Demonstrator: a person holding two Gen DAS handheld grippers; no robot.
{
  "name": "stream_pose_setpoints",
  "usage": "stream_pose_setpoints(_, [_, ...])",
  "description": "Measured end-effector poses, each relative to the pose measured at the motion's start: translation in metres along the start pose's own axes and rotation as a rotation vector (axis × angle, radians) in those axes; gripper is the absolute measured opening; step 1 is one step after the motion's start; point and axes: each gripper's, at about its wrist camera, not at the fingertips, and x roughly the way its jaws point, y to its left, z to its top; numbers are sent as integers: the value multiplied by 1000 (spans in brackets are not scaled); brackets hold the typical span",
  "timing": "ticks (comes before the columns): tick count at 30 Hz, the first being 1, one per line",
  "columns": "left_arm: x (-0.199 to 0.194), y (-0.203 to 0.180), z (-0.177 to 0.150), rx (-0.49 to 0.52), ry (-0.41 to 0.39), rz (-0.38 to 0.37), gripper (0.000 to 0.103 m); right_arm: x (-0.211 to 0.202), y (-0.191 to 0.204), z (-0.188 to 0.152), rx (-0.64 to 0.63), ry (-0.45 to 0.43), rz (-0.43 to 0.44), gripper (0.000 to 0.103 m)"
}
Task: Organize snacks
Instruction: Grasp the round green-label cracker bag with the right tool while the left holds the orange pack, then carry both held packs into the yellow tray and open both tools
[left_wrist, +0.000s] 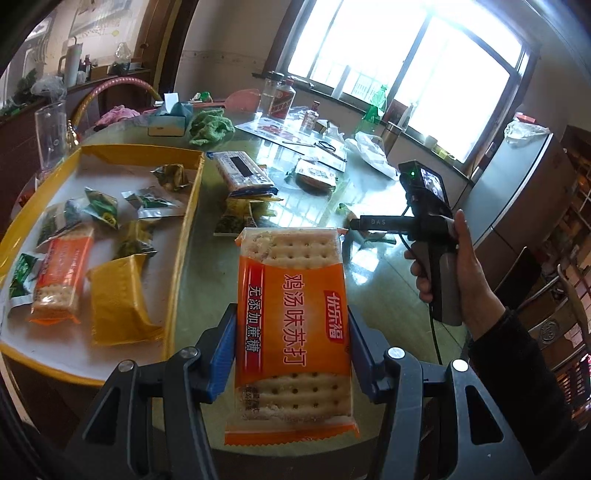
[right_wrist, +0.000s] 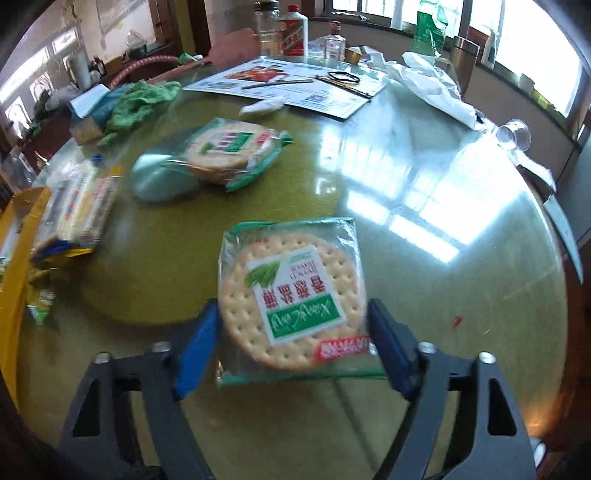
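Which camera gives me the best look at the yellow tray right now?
The left wrist view. It shows the yellow tray almost whole, with its rim and the snack packets inside, beside the orange cracker packet held by the left gripper. The right wrist view catches only a blurred yellow sliver at its left edge.
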Motion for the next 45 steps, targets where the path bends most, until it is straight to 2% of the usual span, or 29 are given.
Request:
stream_pose_setpoints(5, [-13,12,-2,-14,-25,11,55,-15,24,-25,4,5,-16,76])
stream_pose_setpoints(8, [-23,23,-2,-36,-48,22,55,-28,41,-45,39,3,11,76])
stream_pose_setpoints(15, [-44,61,-1,-96,-82,54,55,-67,95,-98,98,-49,280,76])
stream_pose_setpoints(19, [-57,89,3,-132,-108,95,55,-94,136,-111,78,-108,391,76])
stream_pose_setpoints(23, [-67,120,5,-176,-140,150,55,-109,176,-107,13,-139,471,76])
stream_pose_setpoints(28, [-69,154,6,-245,-140,193,55,-115,223,-83,-78,-166,523,76])
stream_pose_setpoints(37, [-52,175,11,-254,-104,225,55,-93,273,-55,-134,-163,488,76])
stream_pose_setpoints(42, [-37,178,16,-227,-63,245,55,-74,286,-54,-150,-144,459,76])
stream_pose_setpoints(45, [-27,174,18,-177,-34,285,55,-68,288,-53,-138,-131,486,76])
